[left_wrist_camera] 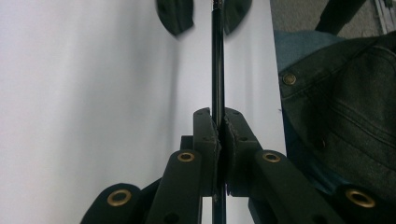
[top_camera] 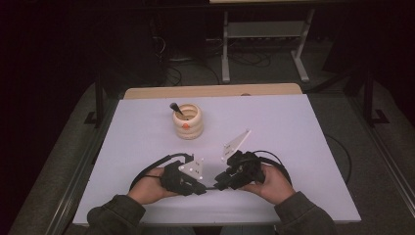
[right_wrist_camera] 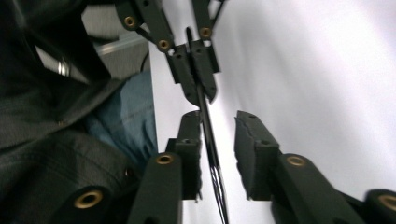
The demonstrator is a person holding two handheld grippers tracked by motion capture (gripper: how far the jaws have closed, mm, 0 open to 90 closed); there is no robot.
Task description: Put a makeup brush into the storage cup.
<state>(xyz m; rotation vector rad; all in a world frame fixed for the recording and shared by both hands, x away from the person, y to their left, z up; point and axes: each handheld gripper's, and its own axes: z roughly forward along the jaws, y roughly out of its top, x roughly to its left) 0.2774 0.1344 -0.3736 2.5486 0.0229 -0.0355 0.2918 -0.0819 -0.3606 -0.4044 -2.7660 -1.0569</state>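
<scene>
The person holds two grippers low over the white counter (top_camera: 147,132), close to its near edge. The left gripper (top_camera: 201,188) and the right gripper (top_camera: 219,185) point at each other, tip to tip. Between them runs a thin black stick (left_wrist_camera: 217,70), maybe a pen or a small brush; the pictures do not tell which. It looks like one hand is passing the stick to the other, and that is why the two grippers meet so closely.

In the left gripper view, the left fingers (left_wrist_camera: 205,140) are pressed together on the stick. The stick runs straight up toward twelve o'clock, where the tips of the other gripper show, blurred.

In the right gripper view, the right fingers (right_wrist_camera: 254,154) are spread apart. The stick (right_wrist_camera: 208,135) lies against the finger on the nine o'clock side, and the other finger stands clear of it. So the right gripper is not pinching it. Higher up, near twelve o'clock, the left gripper (right_wrist_camera: 198,88) clamps the stick.

Farther back on the counter, at about eleven o'clock from the hands, stands a cream ringed cup (top_camera: 188,121) with a dark tool (top_camera: 175,108) leaning in it. The stick may belong there too.

The person's dark sleeves (top_camera: 115,213) come in from six o'clock.
</scene>
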